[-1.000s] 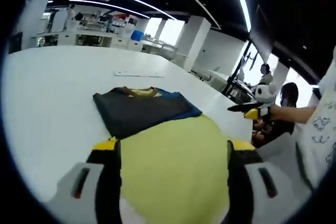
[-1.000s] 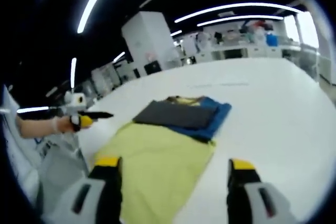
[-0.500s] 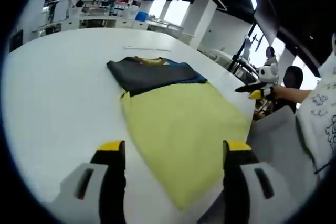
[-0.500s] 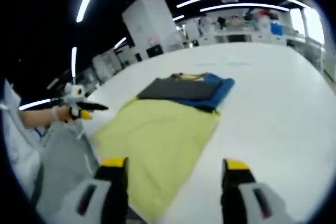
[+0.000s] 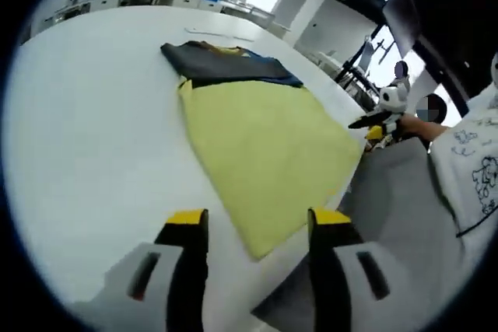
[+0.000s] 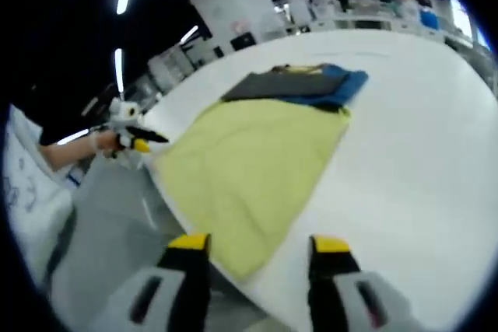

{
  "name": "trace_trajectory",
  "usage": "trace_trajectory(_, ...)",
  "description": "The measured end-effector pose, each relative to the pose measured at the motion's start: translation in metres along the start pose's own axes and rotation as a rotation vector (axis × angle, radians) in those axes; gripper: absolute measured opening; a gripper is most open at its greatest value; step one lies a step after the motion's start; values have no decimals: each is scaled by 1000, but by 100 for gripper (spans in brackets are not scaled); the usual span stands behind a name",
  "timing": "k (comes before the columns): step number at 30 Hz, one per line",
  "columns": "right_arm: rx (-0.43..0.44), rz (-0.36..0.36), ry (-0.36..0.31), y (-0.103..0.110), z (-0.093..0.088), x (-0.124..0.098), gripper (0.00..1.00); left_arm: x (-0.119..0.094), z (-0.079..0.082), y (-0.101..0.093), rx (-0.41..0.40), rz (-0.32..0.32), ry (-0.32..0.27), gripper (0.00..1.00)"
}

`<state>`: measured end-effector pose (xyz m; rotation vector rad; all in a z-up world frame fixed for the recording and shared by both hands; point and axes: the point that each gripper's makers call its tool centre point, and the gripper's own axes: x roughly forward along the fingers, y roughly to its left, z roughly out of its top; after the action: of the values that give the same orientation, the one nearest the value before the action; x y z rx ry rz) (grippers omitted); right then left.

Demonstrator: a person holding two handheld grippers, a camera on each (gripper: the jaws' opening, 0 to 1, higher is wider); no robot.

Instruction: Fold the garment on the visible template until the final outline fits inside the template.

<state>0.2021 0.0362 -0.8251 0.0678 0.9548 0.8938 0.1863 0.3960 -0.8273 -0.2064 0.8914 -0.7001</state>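
The yellow template (image 5: 261, 153) lay flat on the white surface (image 5: 85, 138), a long sheet whose length ran from its near corner, right at the surface's edge, away to the folded garment (image 5: 226, 68). That garment sat at the template's far end, a dark grey slab on top with blue showing along one side and a strip of yellow at the collar; its long axis ran across the template's, and it overlapped only the far edge of the sheet. In the right gripper view the same layout showed: template (image 6: 249, 165) stretching away, garment (image 6: 299, 83) capping its far end, blue part toward the open white surface (image 6: 412, 169). The left gripper (image 5: 257, 227) hovered above the template's near corner, jaws parted with a clear gap and nothing between them. The right gripper (image 6: 261, 250) also hung over that near corner, jaws spread, holding nothing. In the left gripper view the right gripper showed off the template's long edge, beyond the surface's rim, held out level in a hand (image 5: 408, 126). The other hand (image 6: 97, 141) showed likewise in the right gripper view, beside the template's opposite long edge.
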Motion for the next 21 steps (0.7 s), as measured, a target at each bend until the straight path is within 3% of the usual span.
trace_trajectory(7,34,20,27,10,-11,2,38,-4,-19,-2,-42,-5,33,32)
trace_trajectory(15,83,49,49,21,-20,5,26,-1,-24,-24,-75,-12,40,23)
trace_trajectory(21,129,75,45,25,-23,9,15,3,-27,-29,-93,-27,41,12)
